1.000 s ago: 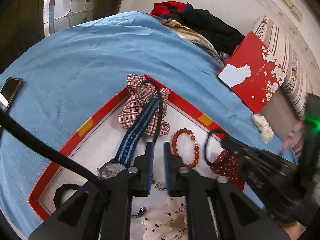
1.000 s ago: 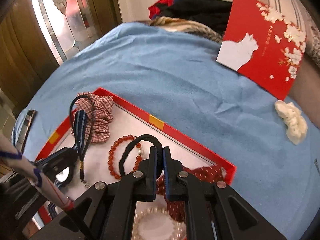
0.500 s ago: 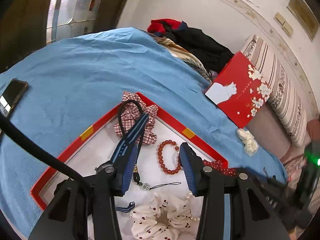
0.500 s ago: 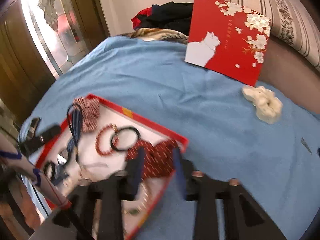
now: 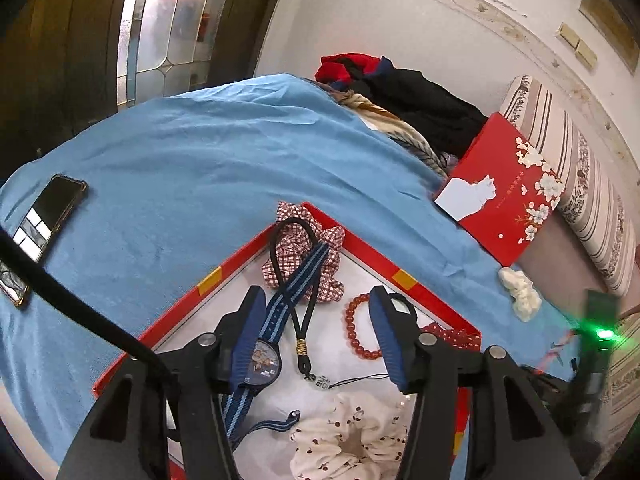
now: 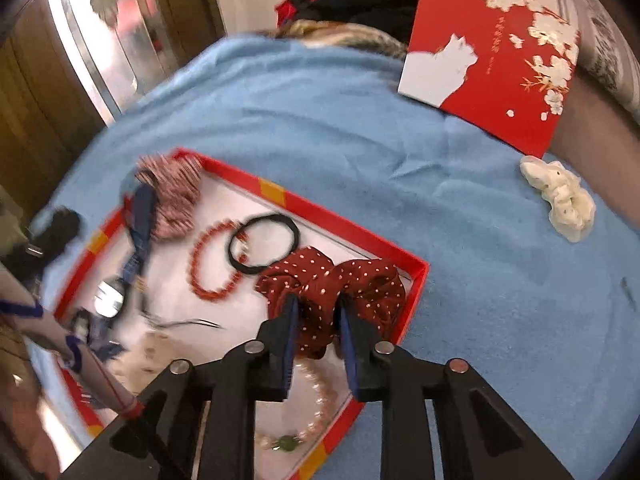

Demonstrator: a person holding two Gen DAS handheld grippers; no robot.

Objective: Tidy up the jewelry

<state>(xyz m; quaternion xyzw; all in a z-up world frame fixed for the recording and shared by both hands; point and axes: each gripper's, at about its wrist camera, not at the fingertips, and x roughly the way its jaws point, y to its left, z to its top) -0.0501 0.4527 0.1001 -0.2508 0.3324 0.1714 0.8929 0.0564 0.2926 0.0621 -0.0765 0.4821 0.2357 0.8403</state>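
Dotted scrunchie (image 6: 340, 280) beyond right gripper (image 6: 318, 308), opening jaws, not gripped.

A blue blanket (image 5: 208, 168) covers the bed; a white wall (image 5: 400, 20) with a worn trim stands behind it; a dark wooden door (image 5: 52, 40) with patterned glass (image 5: 168, 28) lets in light; a striped cushion (image 5: 580, 184) leans at the right; clothes (image 5: 404, 92) are piled by the wall.

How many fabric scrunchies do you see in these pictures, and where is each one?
4. Three in the red tray: checked scrunchie at the far corner, dotted dark red scrunchie by the right edge, white spotted scrunchie nearest. A cream scrunchie lies outside on the blue cloth. More may be hidden.
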